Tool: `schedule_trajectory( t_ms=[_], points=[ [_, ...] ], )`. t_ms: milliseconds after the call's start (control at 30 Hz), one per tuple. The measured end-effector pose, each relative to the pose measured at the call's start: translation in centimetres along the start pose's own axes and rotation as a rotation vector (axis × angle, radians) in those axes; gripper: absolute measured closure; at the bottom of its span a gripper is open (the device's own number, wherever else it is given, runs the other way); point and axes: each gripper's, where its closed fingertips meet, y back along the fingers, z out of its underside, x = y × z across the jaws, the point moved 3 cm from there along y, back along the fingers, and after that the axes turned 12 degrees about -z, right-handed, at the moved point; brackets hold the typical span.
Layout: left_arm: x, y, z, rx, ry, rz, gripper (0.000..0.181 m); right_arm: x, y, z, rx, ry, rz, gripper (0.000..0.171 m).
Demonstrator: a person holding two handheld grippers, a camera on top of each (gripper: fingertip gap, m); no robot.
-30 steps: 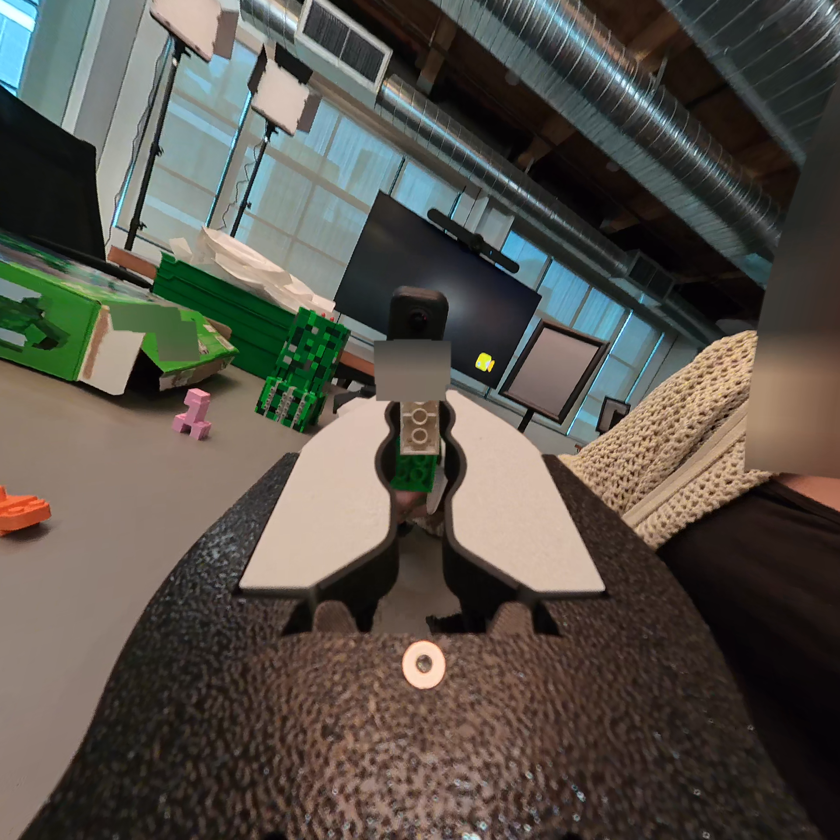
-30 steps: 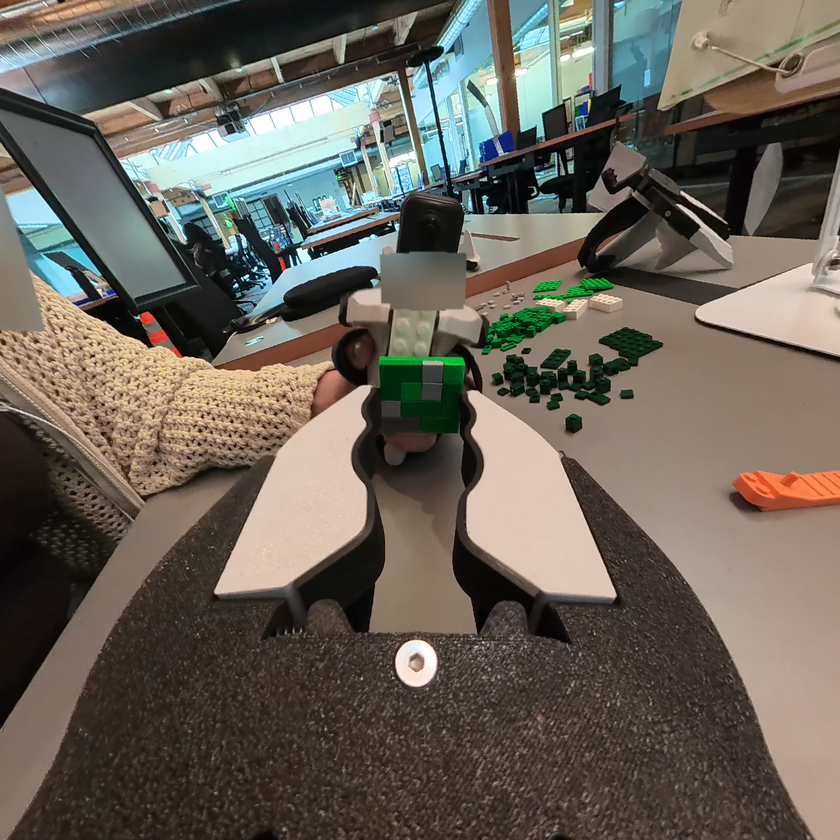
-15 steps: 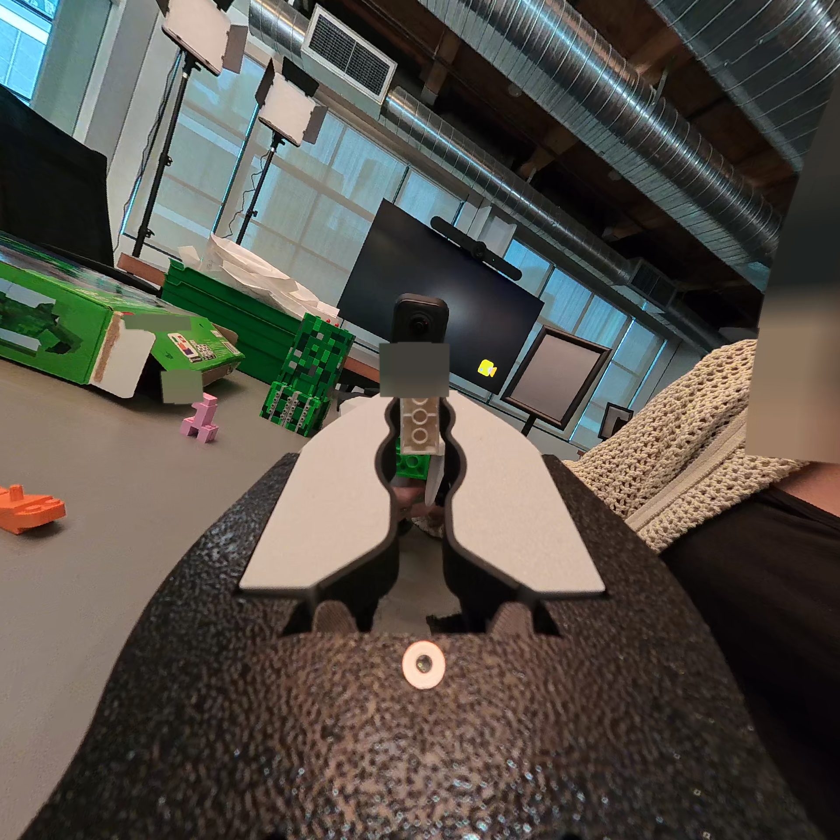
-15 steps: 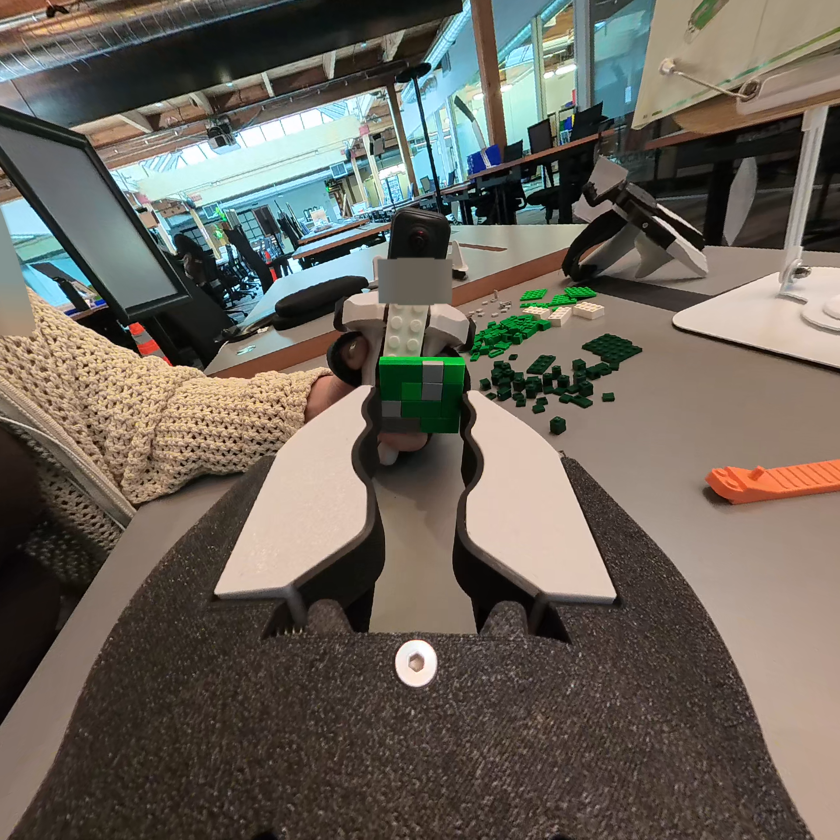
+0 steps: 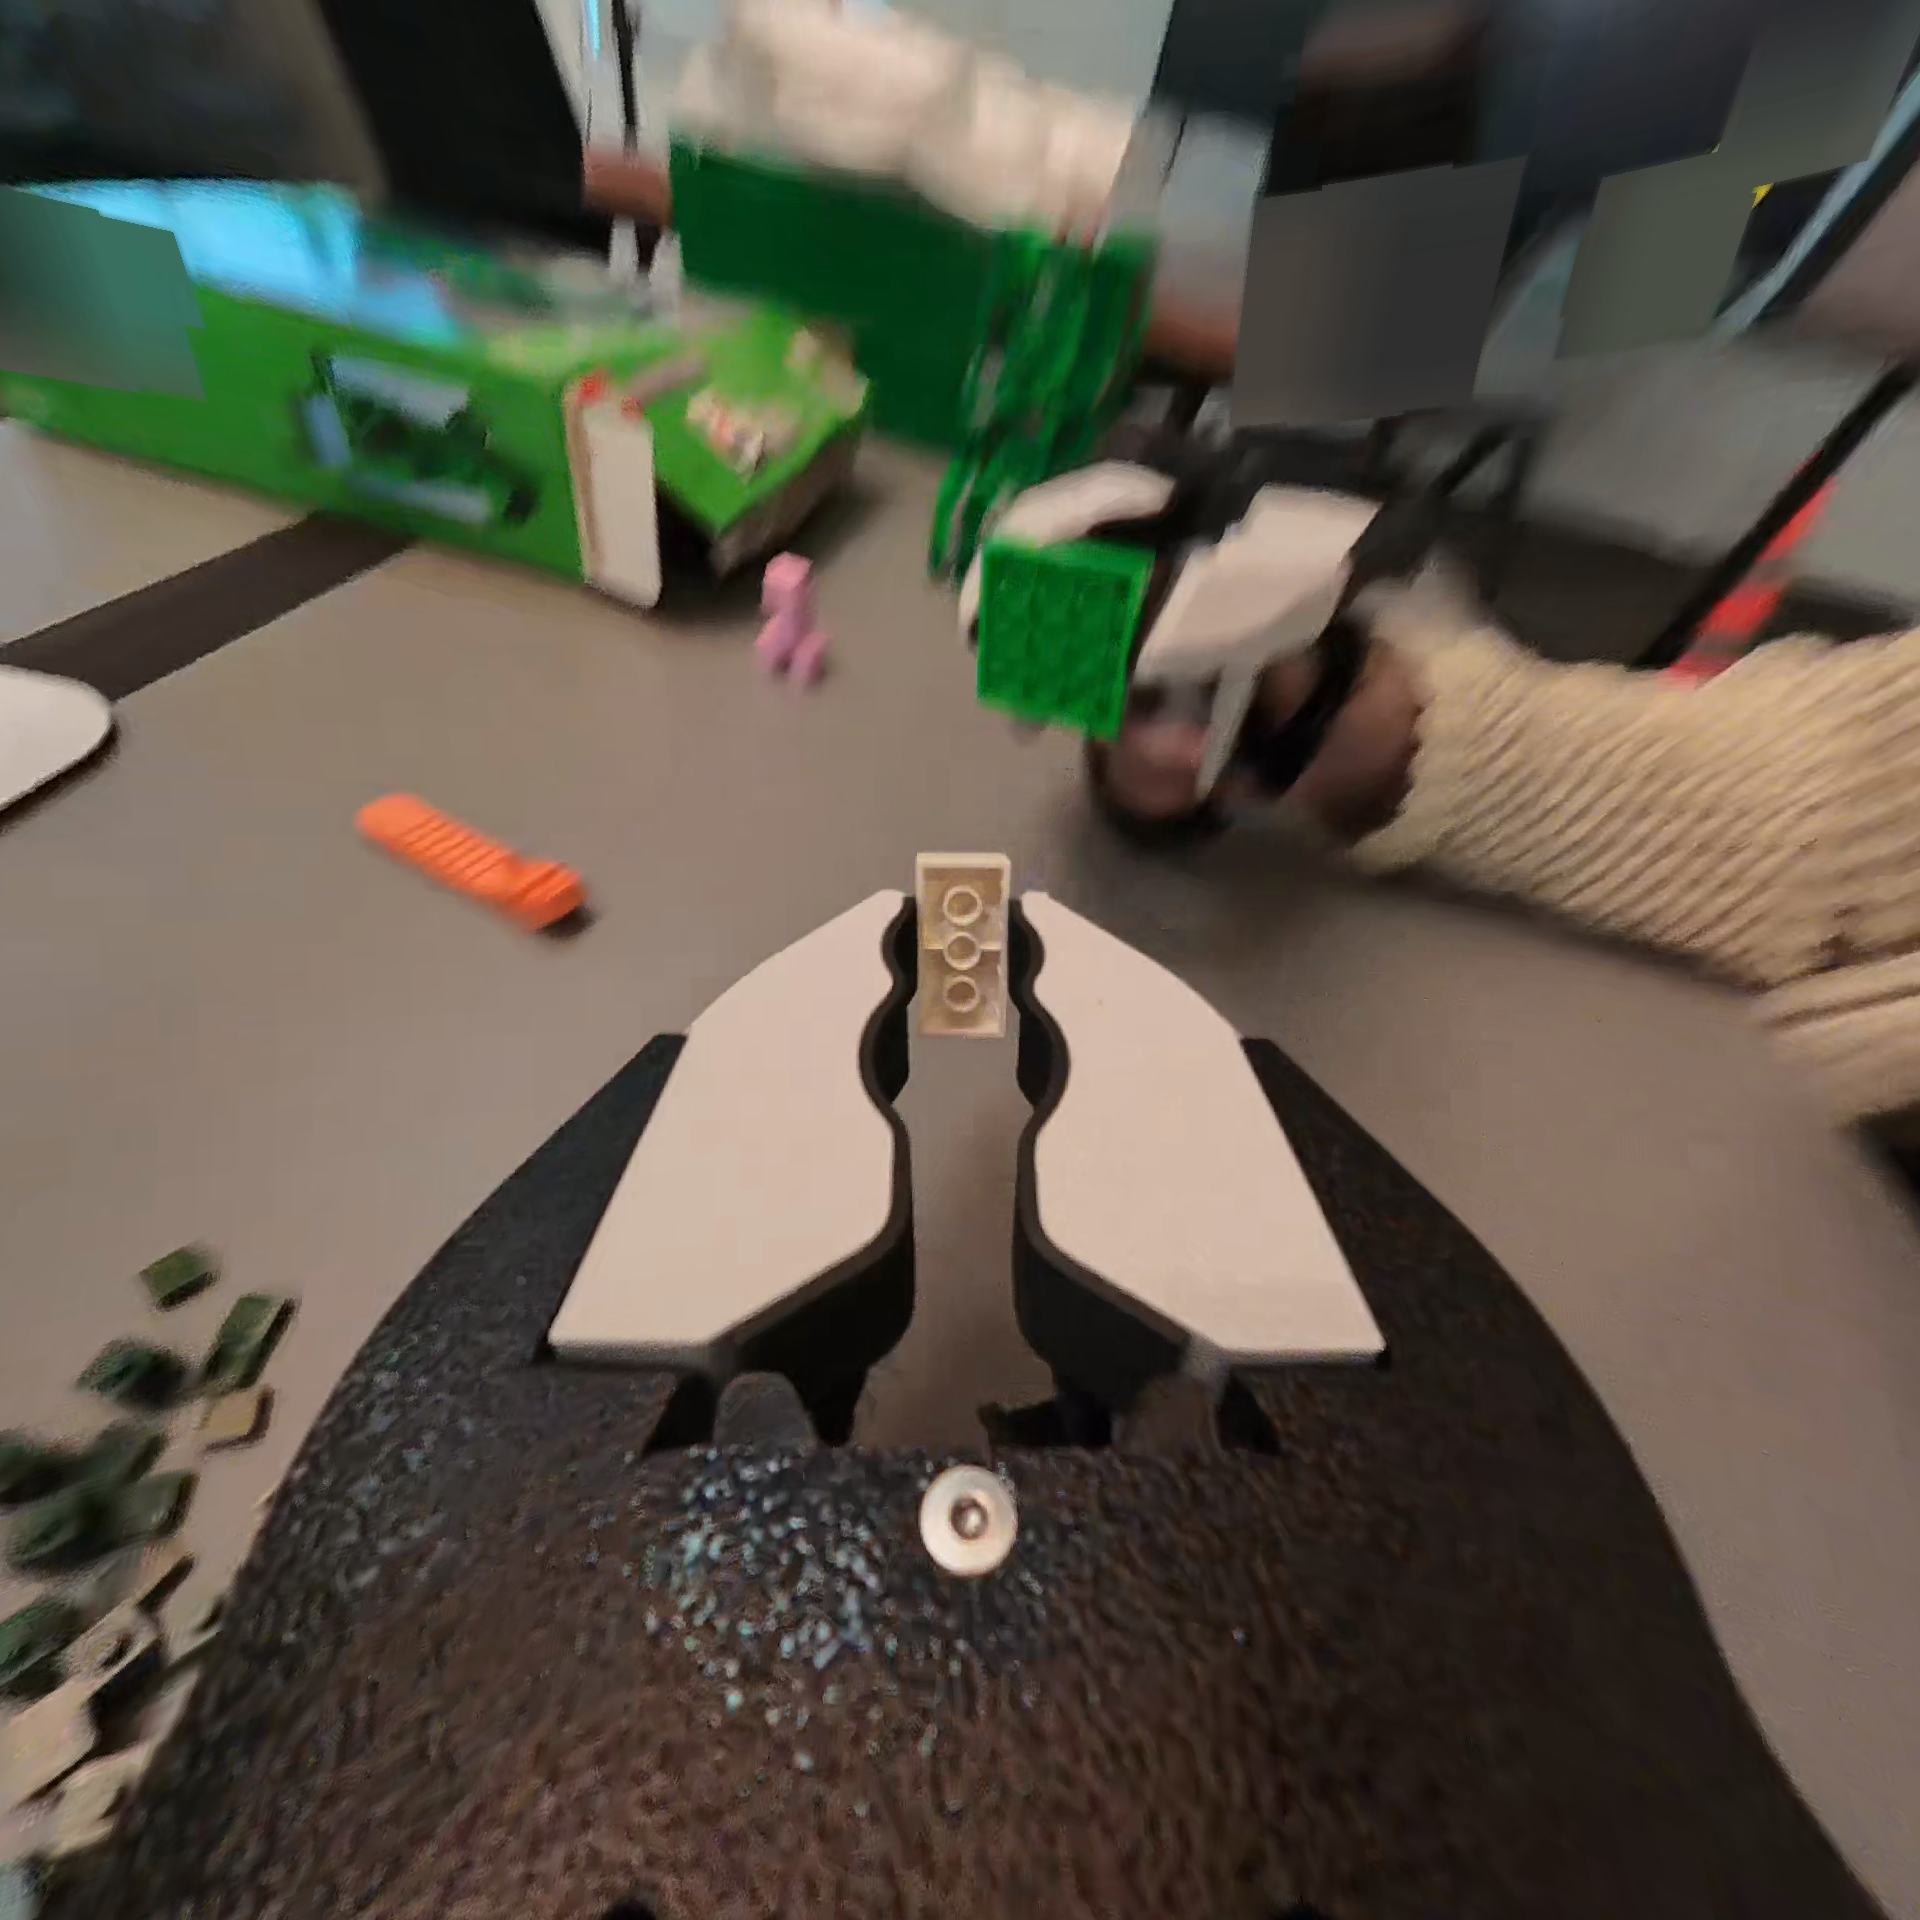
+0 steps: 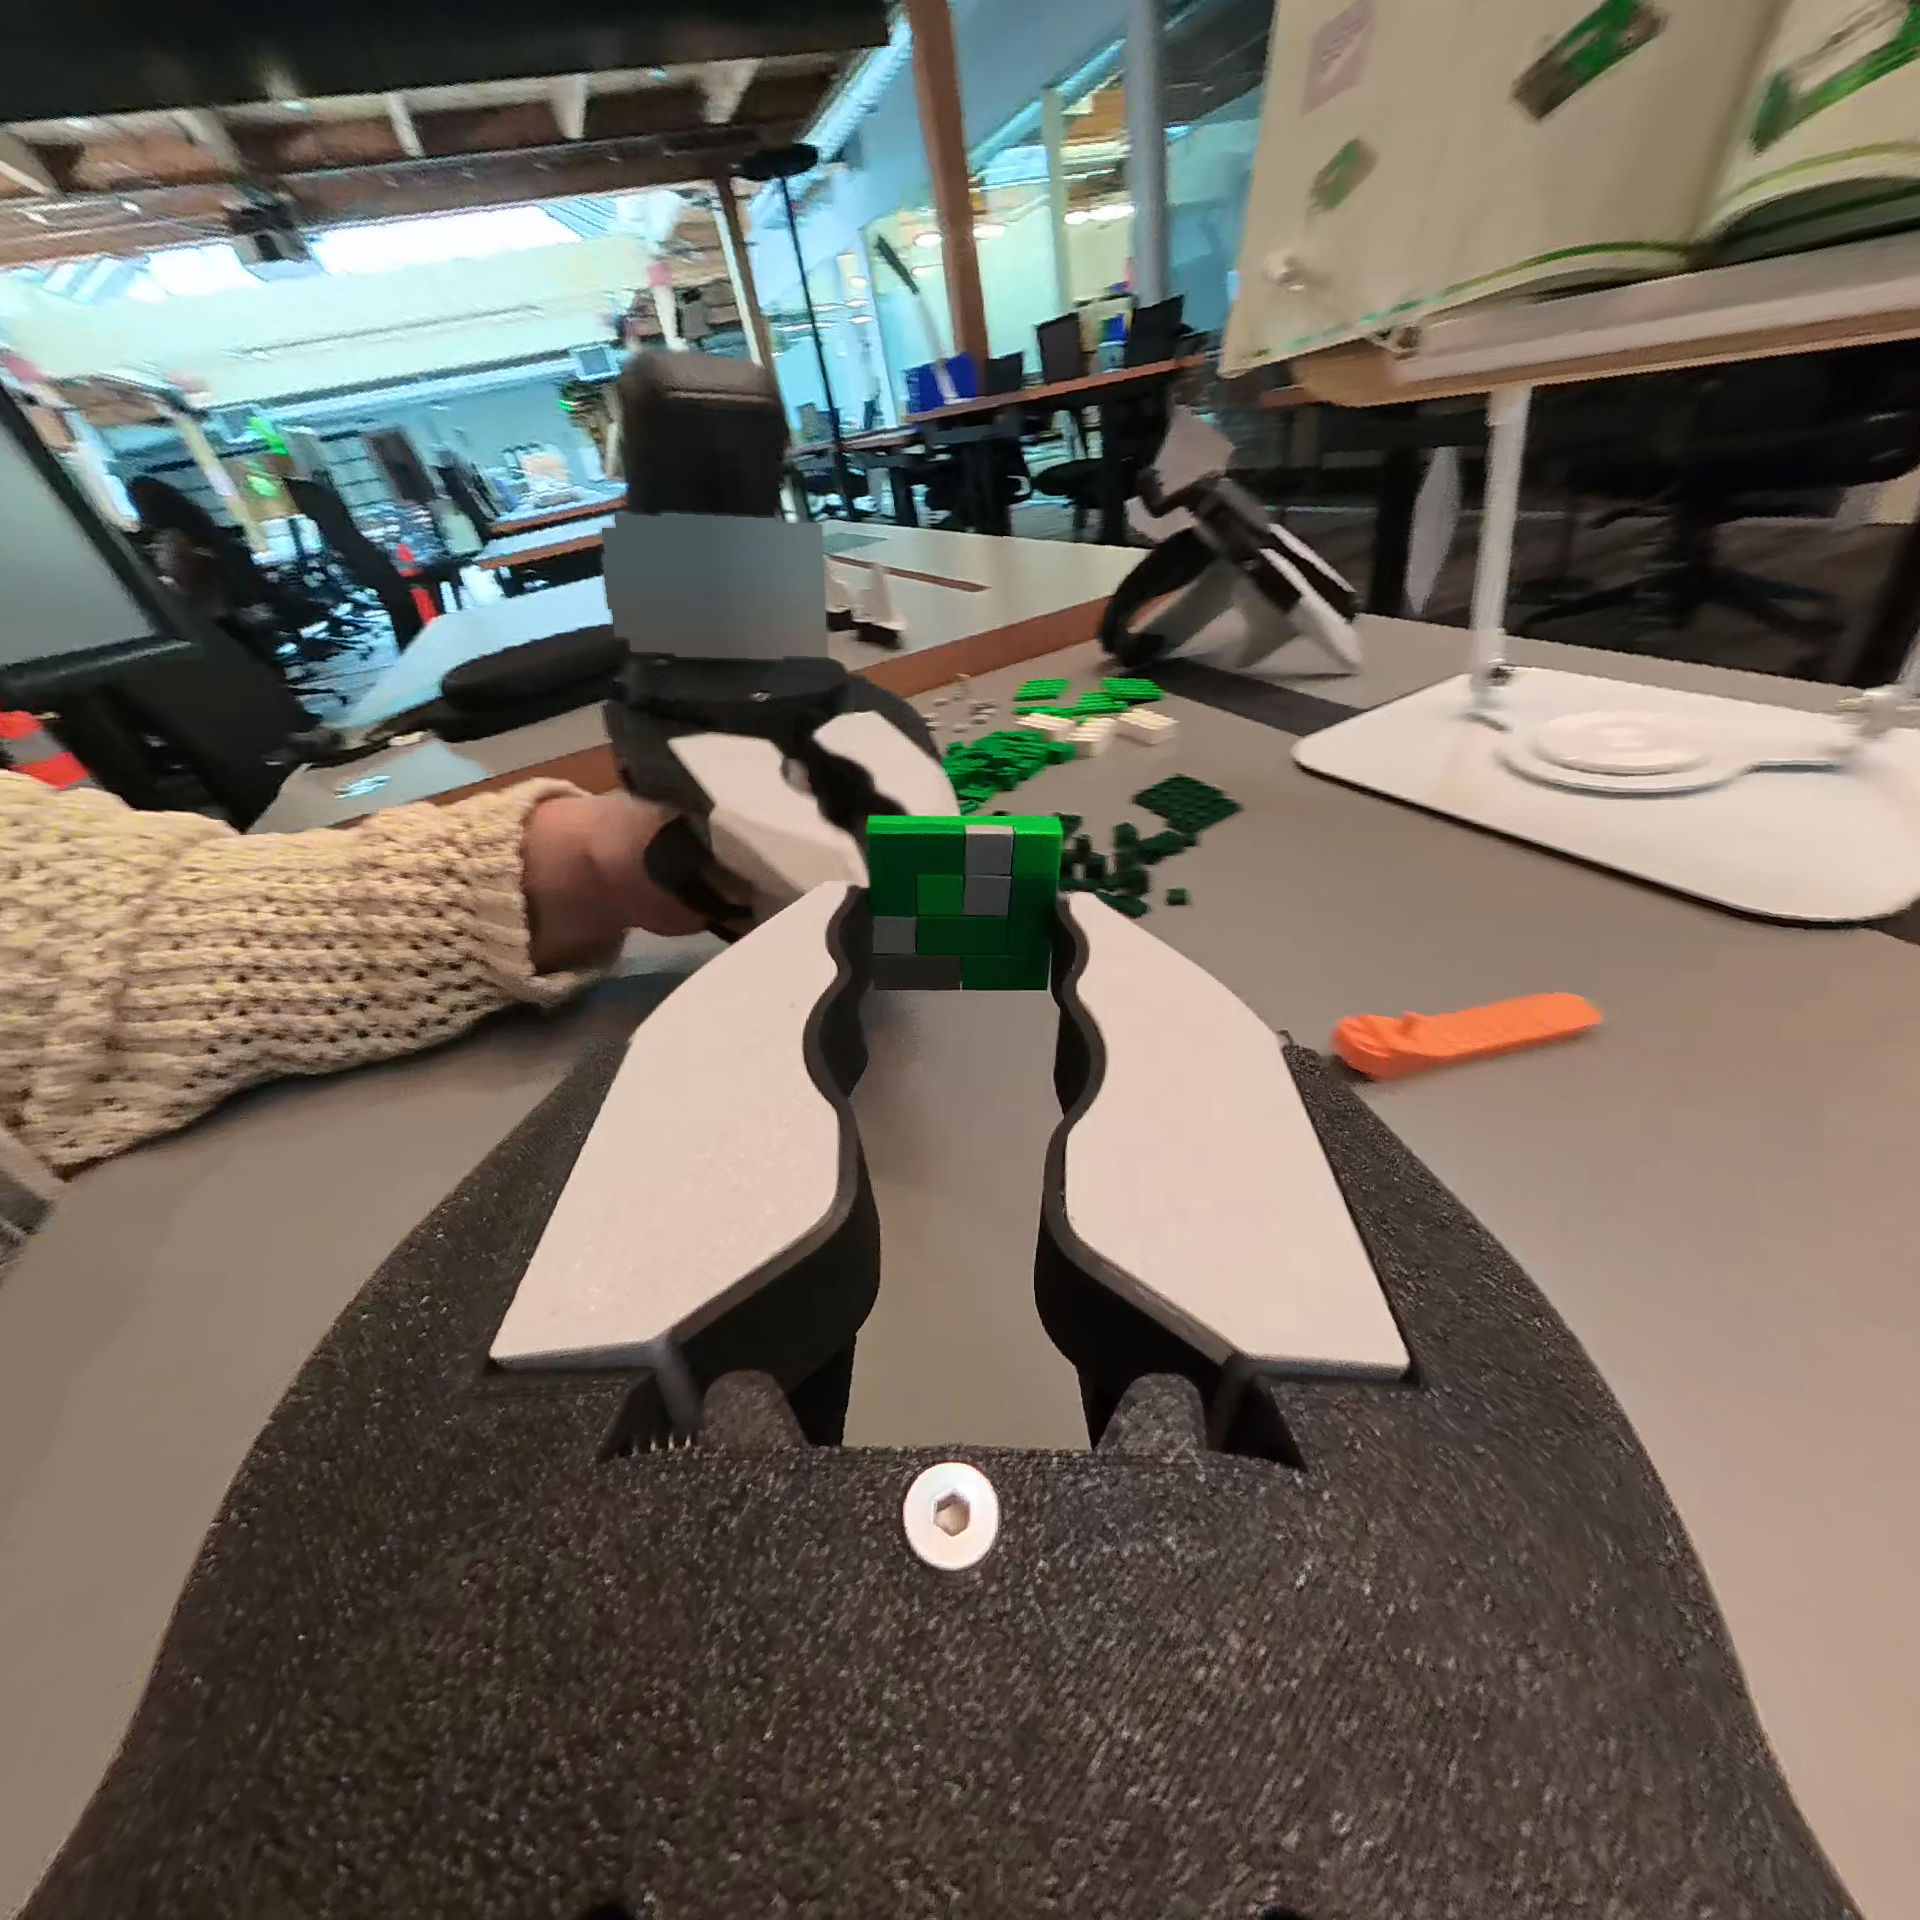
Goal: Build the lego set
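My left gripper [image 5: 961, 920] is shut on a small white brick [image 5: 962, 951], studs facing the camera, held above the grey table [image 5: 312, 1039]. My right gripper [image 6: 961, 930] is shut on a square green block with grey tiles [image 6: 935, 904]. The two pieces are apart. In the blurred left wrist view the right gripper [image 5: 1195, 613] shows ahead to the right with the green block [image 5: 1055, 649]. In the right wrist view the left gripper [image 6: 790, 790] shows just left of and behind the block; the white brick is hidden there.
An orange brick separator [image 5: 468, 860] [image 6: 1465, 1034] lies on the table. A green box [image 5: 416, 436], a pink figure [image 5: 792, 623] and a green built model [image 5: 1039, 364] stand farther off. Loose green pieces [image 6: 1039, 748] [image 5: 104, 1455], a white stand base [image 6: 1621, 769] and a spare gripper [image 6: 1236, 603] are nearby. The grippers' ends are close to 6 cm from one another.
The grippers have drawn apart: the white brick no longer sits against the green block. My left gripper has swung quickly down toward the table, still holding the brick.
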Motion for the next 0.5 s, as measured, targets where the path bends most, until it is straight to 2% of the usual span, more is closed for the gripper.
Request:
schedule_trajectory(
  t_ms=[300, 367, 500],
  points=[
    [-0.6, -1.0, 4.0, -0.460, -0.292, -0.201, 0.166, 0.7, 0.2, 0.7, -0.038, 0.037, 0.057, 0.139],
    [-1.0, -1.1, 4.6, -0.522, -0.348, -0.254, 0.166, 0.6, 0.1, 0.7, -0.035, 0.042, 0.053, 0.139],
    [-1.2, -1.1, 4.7, -0.536, -0.331, -0.267, 0.166, 0.3, -0.1, 0.8, -0.042, 0.047, 0.038, 0.139]
  ],
)
